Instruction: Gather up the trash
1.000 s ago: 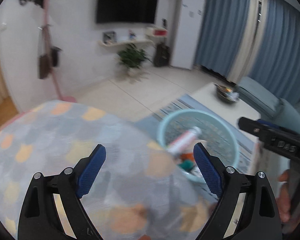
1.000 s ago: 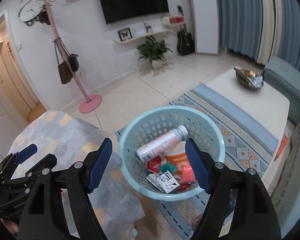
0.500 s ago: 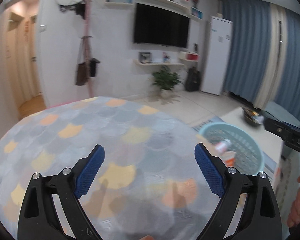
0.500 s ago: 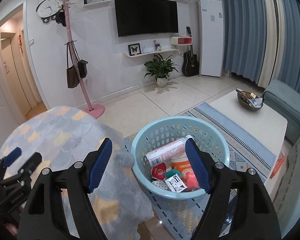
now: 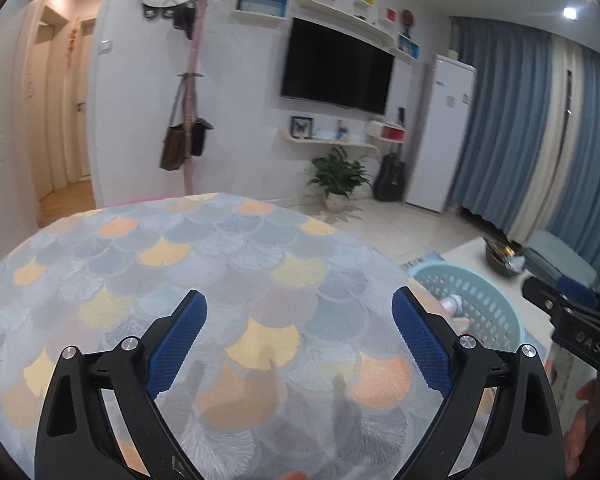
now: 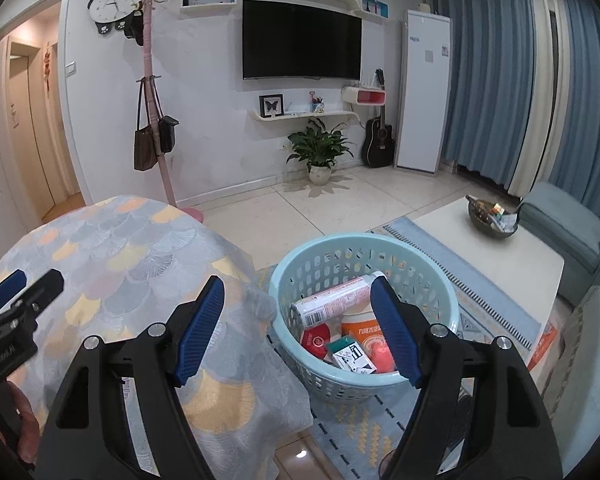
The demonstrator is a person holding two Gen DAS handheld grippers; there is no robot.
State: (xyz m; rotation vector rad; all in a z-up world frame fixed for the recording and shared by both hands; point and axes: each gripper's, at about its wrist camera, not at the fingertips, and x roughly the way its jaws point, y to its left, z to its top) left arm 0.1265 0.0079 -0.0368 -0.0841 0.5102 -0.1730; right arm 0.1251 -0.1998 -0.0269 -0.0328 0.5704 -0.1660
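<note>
Scale-patterned tablecloth [image 5: 220, 280] lies under the left gripper [image 5: 298, 344], jaws apart; right gripper [image 6: 298, 332], likewise spread, faces the basket [image 6: 428, 268] at two o'clock, seemingly holding trash [image 6: 332, 304].

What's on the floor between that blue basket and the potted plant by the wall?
Nothing: in the right wrist view, only bare pale floor tiles lie between the basket and the potted plant.

basket [image 6: 440, 376] set on rug [image 6: 496, 312], right of bench [image 6: 112, 264] | can [image 6: 332, 304] lain in basket | low table [image 6: 496, 256] behind basket | bowl [image 6: 492, 216] on low table
</note>
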